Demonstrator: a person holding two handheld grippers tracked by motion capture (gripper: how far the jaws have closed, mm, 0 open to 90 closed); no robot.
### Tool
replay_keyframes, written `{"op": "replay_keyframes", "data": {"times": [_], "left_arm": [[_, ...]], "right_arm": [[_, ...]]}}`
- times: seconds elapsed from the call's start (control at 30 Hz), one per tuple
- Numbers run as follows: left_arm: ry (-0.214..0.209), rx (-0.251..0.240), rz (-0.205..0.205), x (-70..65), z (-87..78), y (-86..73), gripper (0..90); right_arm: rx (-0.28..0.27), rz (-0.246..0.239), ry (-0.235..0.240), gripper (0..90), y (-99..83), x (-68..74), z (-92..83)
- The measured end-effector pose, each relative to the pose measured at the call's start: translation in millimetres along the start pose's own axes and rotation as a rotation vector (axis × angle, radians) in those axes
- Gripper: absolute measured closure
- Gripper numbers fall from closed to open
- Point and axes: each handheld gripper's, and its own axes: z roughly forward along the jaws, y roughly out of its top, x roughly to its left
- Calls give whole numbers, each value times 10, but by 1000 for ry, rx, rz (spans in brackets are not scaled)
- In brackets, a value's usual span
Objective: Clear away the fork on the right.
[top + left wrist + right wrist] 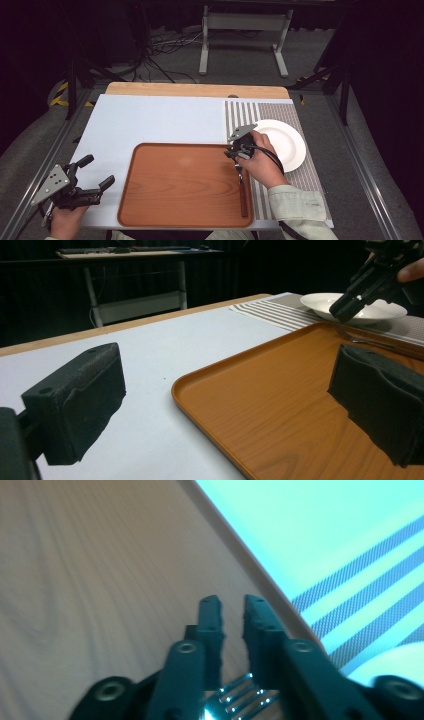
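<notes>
Fork [241,186] lies along the right edge of the wooden tray [175,185], tines toward the white plate [285,145] on the striped mat [310,175]; judged light, rigid, slick metal, best gripped across the narrow neck or handle. Right gripper [232,605] hovers above the tines, jaws nearly together with a slim gap, holding nothing; left gripper [92,172] rests wide open, empty, beside the tray. No legible writing or brand.

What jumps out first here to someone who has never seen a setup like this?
Probably the big wooden tray in the middle of the table, with a fork lying along its right edge. The right gripper hangs over the fork's tines, jaws nearly shut. Right of it, a white plate sits on a striped placemat, while the left gripper waits open near the tray's left edge.
</notes>
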Motion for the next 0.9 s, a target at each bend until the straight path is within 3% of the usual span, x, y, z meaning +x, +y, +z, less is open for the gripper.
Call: {"op": "replay_keyframes", "data": {"times": [0.07, 0.13, 0.37, 0.5, 0.9], "left_arm": [[-2, 5, 2, 2, 3, -4, 23], [-2, 4, 1, 2, 1, -3, 24], [1, 0, 1, -1, -2, 0, 23], [0, 2, 4, 0, -3, 2, 23], [1, 0, 3, 0, -4, 2, 23]], "right_arm": [[-25, -8, 9, 602, 32, 19, -48], [-78, -29, 16, 416, 79, 51, -111], [-159, -42, 39, 233, 150, 114, -214], [-192, -56, 37, 180, 159, 128, -275], [-306, -63, 29, 166, 32, 134, -522]]}}
